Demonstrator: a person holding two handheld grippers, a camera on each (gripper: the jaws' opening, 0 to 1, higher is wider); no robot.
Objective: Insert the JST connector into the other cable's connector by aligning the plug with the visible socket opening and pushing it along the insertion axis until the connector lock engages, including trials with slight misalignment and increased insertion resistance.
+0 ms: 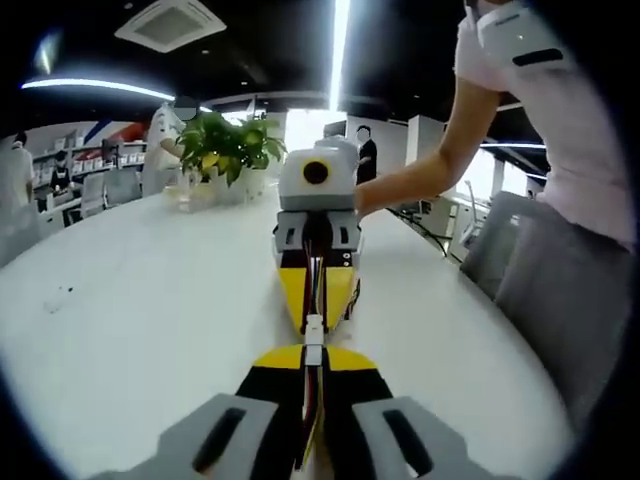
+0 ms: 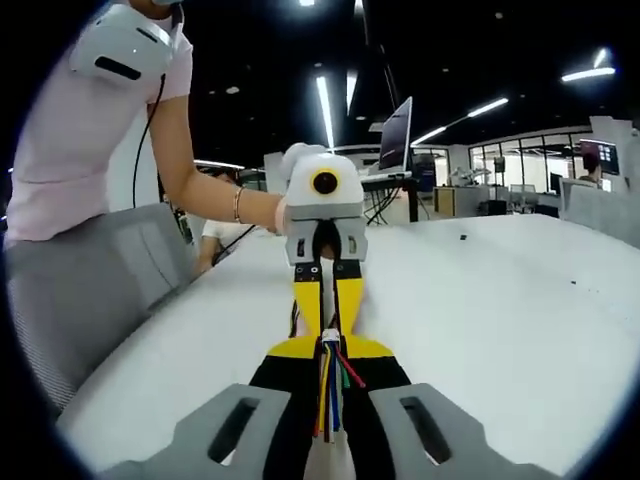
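Note:
Over a white table [image 1: 130, 300] the two grippers face each other tip to tip. In the left gripper view my left gripper [image 1: 313, 358] is shut on a cable ending in a white JST connector [image 1: 314, 328]. That connector meets the cable held by the right gripper [image 1: 316, 312]. In the right gripper view my right gripper [image 2: 330, 350] is shut on a bundle of coloured wires [image 2: 331, 395] leading to a white connector [image 2: 330, 336], which touches the tips of the left gripper [image 2: 327, 322]. The connectors look in line and touching; I cannot tell whether they are latched.
A person in a pink top [image 2: 90, 130] stands by the table's edge with a hand on each gripper. A potted plant [image 1: 225, 145] stands at the table's far end. Grey chairs [image 2: 100, 270] sit beside the table, and a laptop [image 2: 395, 135] stands behind.

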